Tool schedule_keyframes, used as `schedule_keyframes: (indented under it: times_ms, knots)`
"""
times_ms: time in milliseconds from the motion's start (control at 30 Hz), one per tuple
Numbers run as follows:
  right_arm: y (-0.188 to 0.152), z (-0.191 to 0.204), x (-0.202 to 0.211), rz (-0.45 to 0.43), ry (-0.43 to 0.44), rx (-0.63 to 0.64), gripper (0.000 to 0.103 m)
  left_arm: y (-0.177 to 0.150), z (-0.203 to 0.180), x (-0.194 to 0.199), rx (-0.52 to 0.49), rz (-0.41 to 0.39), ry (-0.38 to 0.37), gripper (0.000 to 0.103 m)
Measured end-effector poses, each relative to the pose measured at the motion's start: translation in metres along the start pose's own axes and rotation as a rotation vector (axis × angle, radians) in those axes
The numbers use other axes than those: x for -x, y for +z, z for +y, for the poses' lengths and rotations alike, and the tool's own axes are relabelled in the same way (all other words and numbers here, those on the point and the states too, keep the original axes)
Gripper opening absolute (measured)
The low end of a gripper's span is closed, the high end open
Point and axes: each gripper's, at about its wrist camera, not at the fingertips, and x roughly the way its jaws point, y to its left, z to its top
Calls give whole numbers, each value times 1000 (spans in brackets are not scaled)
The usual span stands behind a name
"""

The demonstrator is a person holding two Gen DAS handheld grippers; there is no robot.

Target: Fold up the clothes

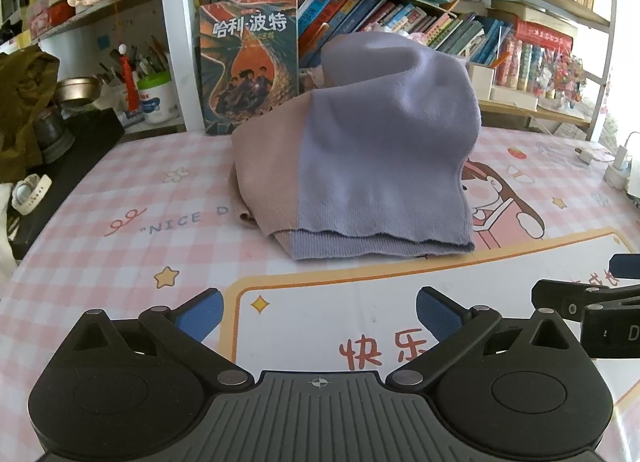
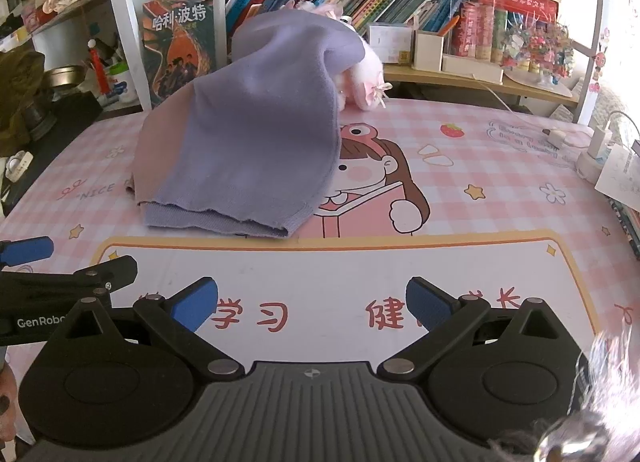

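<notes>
Leftmost, on the shelf behind the desk, a white tub (image 1: pixel 158 98) holds brushes, and beside it a dragon-cover book (image 1: pixel 249 66) stands upright against the shelf post. Just right of the book and in front of it, the knit sweater (image 1: pixel 372 154), mauve on its left part and lavender on the rest, lies heaped on the pink checked desk mat (image 1: pixel 120 254), its hem doubled at the near edge. In the right wrist view a pink plush toy (image 2: pixel 366 80) touches the sweater's far right side. Nearer the cameras, the left gripper (image 1: pixel 319 316) hangs over the mat with its blue pads spread wide, grasping nothing. To its right, the right gripper (image 2: pixel 312 302) is likewise released, clear of the sweater.
</notes>
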Motion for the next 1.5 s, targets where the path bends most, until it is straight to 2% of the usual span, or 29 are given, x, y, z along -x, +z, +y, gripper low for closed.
schedule_keyframes:
  times_ms: [1500]
  knots:
    - [4,1,-5,13,-6,-3,102,4,7,-8,17,24,0,103]
